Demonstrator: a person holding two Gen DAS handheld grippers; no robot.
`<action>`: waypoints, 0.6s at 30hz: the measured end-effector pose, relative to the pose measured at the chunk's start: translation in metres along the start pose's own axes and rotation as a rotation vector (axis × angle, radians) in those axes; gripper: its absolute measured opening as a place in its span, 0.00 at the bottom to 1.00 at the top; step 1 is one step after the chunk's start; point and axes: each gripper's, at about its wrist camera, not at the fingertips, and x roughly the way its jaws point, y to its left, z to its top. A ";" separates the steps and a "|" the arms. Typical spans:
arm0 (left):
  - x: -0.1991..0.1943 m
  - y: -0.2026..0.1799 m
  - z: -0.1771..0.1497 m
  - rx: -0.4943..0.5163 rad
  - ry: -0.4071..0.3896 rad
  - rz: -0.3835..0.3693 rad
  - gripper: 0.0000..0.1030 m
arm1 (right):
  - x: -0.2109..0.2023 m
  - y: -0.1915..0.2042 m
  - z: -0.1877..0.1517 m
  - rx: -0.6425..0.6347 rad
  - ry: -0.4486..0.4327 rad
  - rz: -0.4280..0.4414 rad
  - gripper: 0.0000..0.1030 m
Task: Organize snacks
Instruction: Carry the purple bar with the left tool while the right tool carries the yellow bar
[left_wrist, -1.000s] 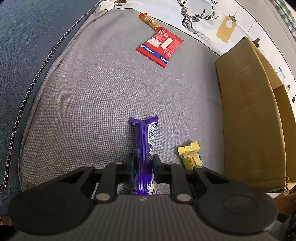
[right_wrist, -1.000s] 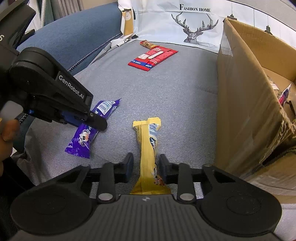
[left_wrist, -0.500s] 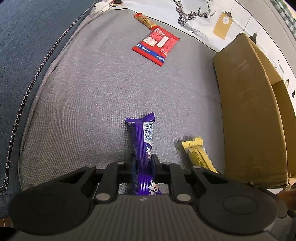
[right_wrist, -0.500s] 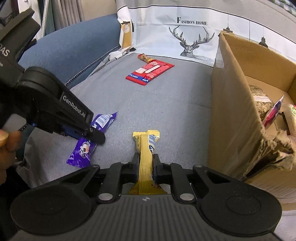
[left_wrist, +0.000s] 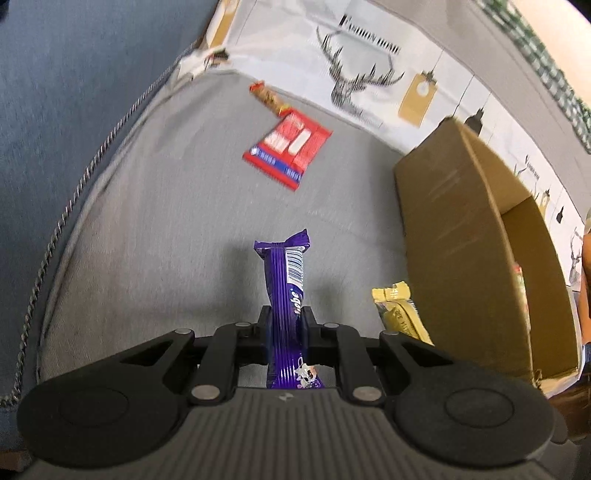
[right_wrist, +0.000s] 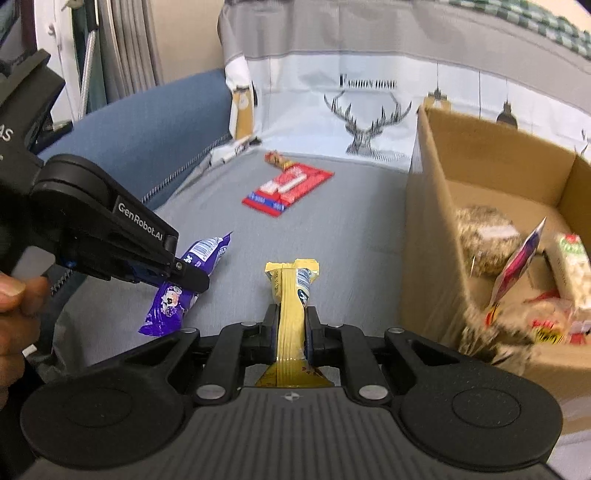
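My left gripper (left_wrist: 286, 319) is shut on a purple snack bar (left_wrist: 286, 280), which sticks out forward above the grey sofa cushion (left_wrist: 166, 221). From the right wrist view the same left gripper (right_wrist: 192, 277) pinches the purple bar (right_wrist: 173, 295) from the left. My right gripper (right_wrist: 291, 319) is shut on a yellow snack bar (right_wrist: 290, 295), also seen in the left wrist view as a yellow bar (left_wrist: 397, 310) beside the box. An open cardboard box (right_wrist: 424, 229) stands at the right, holding several snack packs (right_wrist: 517, 266).
A red wafer pack (left_wrist: 286, 151) and a small orange-red bar (left_wrist: 266, 96) lie at the far end of the cushion. A printed white cover (right_wrist: 369, 99) drapes the sofa back. The blue armrest (right_wrist: 147, 136) rises at left. A hand (right_wrist: 14, 295) holds the left gripper.
Both grippers closed onto their bars, the left on the purple one, the right on the yellow one. Both views tilted upward, and the bars lifted slightly off the cushion.
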 end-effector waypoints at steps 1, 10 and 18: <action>-0.002 -0.002 0.001 0.006 -0.015 -0.002 0.15 | -0.003 0.000 0.002 -0.001 -0.018 0.000 0.14; -0.017 -0.015 0.005 0.042 -0.119 -0.051 0.15 | -0.025 -0.008 0.012 0.025 -0.134 0.010 0.14; -0.020 -0.024 0.008 0.050 -0.139 -0.099 0.15 | -0.036 -0.015 0.018 0.036 -0.210 0.001 0.14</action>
